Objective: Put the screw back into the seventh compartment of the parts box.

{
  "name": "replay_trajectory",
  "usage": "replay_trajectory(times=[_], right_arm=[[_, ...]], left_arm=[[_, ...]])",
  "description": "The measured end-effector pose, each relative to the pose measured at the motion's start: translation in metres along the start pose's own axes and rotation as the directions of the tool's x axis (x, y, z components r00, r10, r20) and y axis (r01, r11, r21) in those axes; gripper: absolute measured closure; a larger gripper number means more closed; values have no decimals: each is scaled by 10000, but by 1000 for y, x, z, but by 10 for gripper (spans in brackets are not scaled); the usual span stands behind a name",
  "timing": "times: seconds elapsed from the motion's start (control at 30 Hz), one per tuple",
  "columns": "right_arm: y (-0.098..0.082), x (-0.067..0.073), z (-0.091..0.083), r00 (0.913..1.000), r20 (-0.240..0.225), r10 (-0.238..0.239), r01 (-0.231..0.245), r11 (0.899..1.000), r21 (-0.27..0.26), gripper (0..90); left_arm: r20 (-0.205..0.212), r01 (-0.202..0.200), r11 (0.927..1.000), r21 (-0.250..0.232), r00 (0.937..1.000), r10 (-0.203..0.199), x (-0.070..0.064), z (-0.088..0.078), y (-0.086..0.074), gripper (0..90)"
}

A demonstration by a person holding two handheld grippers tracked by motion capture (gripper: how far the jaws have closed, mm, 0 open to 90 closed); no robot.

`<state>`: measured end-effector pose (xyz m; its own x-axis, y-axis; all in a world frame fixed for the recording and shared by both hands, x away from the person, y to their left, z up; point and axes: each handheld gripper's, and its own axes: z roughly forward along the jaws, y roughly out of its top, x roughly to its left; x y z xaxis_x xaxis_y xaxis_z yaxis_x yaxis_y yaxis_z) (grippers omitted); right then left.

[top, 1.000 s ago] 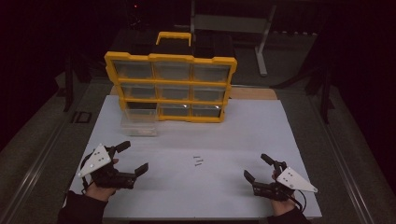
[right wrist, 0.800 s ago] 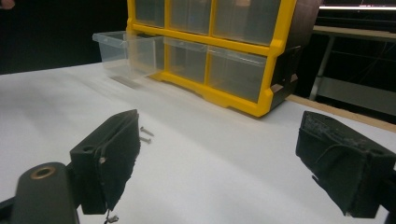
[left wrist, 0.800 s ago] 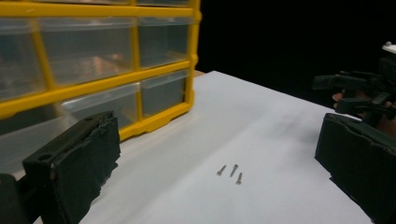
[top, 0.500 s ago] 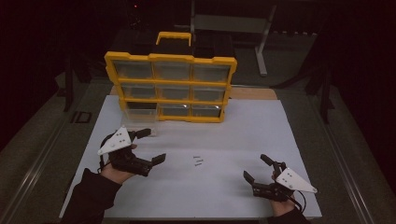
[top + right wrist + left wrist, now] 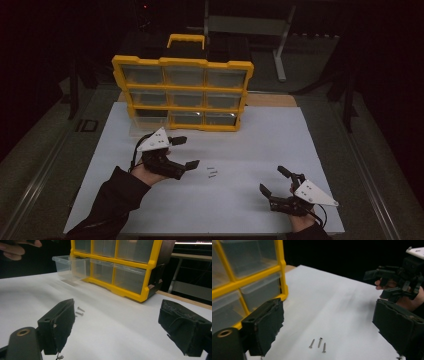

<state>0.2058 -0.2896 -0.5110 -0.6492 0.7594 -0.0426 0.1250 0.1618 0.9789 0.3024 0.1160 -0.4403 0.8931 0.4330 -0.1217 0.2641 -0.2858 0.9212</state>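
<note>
Three small screws (image 5: pixel 212 172) lie close together on the white table top (image 5: pixel 260 145). My left gripper (image 5: pixel 186 152) hovers just left of them, pointing right, jaws open. Those jaws have just been closing a little, with nothing between the pads. In the left gripper view the screws (image 5: pixel 318 343) lie on the table ahead of the left gripper (image 5: pixel 329 322). My right gripper (image 5: pixel 272 180) rests open near the front right and holds nothing. From the right gripper view the screws (image 5: pixel 80 311) lie off the left jaw of the right gripper (image 5: pixel 117 325).
A yellow drawer organizer (image 5: pixel 184 92) with clear drawers stands upright at the back of the table. Its bottom-left clear drawer (image 5: pixel 145 122) is pulled out onto the table, just behind my left hand. Dark floor surrounds the table.
My left gripper has travelled from the front left corner away from me and rightward, up to the screws. The right gripper has stayed where it was.
</note>
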Motion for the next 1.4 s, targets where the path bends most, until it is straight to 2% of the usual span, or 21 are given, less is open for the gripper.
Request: replay_trajectory(times=[0.13, 0.3, 0.33, 0.47, 0.63, 0.73, 0.83, 0.87, 0.9, 0.97, 1.1, 1.13, 1.4], right_arm=[[0, 0, 0, 10000, -23, -3, 3, 10000, 15, 136], [0, 1, 0, 10000, -58, -8, 8, 10000, 21, 136], [0, 1, 0, 10000, -82, -7, 7, 10000, 28, 136], [0, 1, 0, 9999, -121, -25, 25, 10000, 31, 136], [0, 1, 0, 9999, -133, -13, 14, 10000, 31, 136], [0, 1, 0, 9999, -149, -16, 17, 10000, 37, 136], [0, 1, 1, 9999, -153, -23, 24, 10000, 43, 137], [0, 1, 1, 9999, -153, -23, 24, 10000, 43, 137], [0, 1, 1, 9998, -176, -16, 17, 10000, 41, 137], [0, 1, 1, 9998, -182, -10, 11, 10000, 53, 137], [0, 1, 1, 9998, -199, 4, -3, 10000, 43, 137], [0, 1, 1, 9998, -216, -3, 4, 10000, 43, 137], [-1, 1, 1, 9996, -262, 41, -40, 10000, 34, 137]], left_arm=[[-17, 83, 9998, 195, 10000, -83, 1, 11, -1, 137], [-36, -96, 9991, 403, 9999, 98, 1, 22, -4, 189], [65, -128, 9982, 580, 9999, 125, 2, 28, -7, 212], [166, -140, 9960, 888, 9998, 125, 4, 37, -10, 271], [448, -248, 9869, 1596, 9988, 179, 7, 53, -17, 347], [591, -158, 9764, 2155, 9982, 31, 8, 61, -19, 391], [590, -370, 9628, 2675, 9980, 220, 9, 70, -23, 453], [590, -370, 9628, 2675, 9980, 220, 9, 70, -23, 472], [555, -459, 9551, 2926, 9980, 310, 9, 75, -25, 479], [554, -587, 9455, 3202, 9975, 432, 10, 79, -27, 508], [475, -720, 9359, 3448, 9971, 592, 12, 87, -31, 548], [475, -720, 9359, 3448, 9971, 592, 12, 87, -31, 571], [623, -860, 9056, 4153, 9959, 660, 16, 105, -39, 648]])
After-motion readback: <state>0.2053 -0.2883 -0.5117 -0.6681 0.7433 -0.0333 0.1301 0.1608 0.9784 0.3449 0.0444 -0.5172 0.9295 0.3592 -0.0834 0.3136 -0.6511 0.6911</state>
